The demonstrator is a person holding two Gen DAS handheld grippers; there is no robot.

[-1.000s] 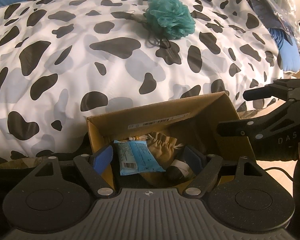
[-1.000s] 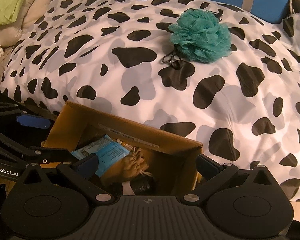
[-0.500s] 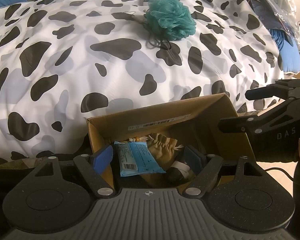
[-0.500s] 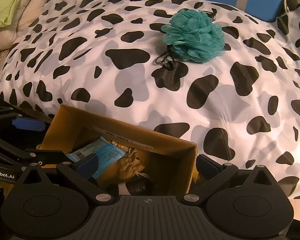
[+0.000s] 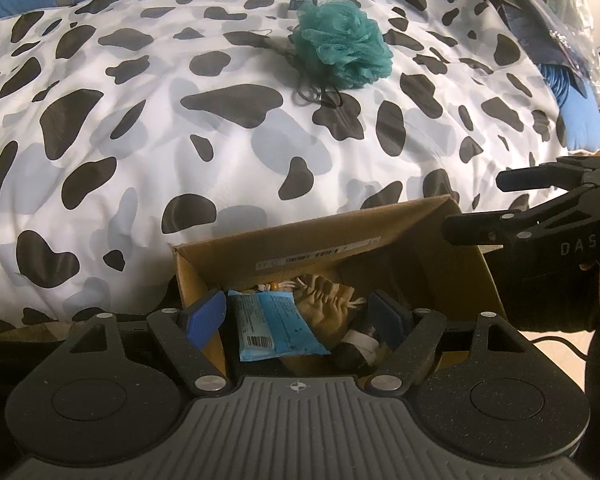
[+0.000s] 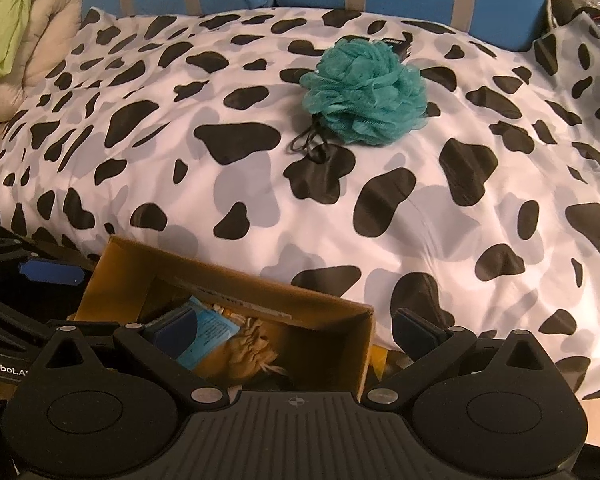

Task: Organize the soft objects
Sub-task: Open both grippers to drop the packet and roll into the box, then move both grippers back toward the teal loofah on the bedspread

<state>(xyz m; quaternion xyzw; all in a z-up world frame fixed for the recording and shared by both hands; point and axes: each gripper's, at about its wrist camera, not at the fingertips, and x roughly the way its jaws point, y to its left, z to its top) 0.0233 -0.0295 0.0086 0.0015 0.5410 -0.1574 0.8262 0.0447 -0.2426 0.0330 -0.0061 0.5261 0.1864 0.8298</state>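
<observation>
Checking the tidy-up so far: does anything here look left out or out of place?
Yes: the teal bath pouf lies alone on the cow-print duvet, its black cord trailing, while the other soft items sit in the cardboard box. Both grippers are open and empty.

Left wrist view sits low and close over the open cardboard box (image 5: 332, 248), facing forward across the bed (image 5: 140, 128). Right wrist view sits just to its right, above the box's right wall (image 6: 360, 344), facing likewise. Both share the box, bed and teal bath pouf (image 6: 366, 92), which lies well beyond.
</observation>
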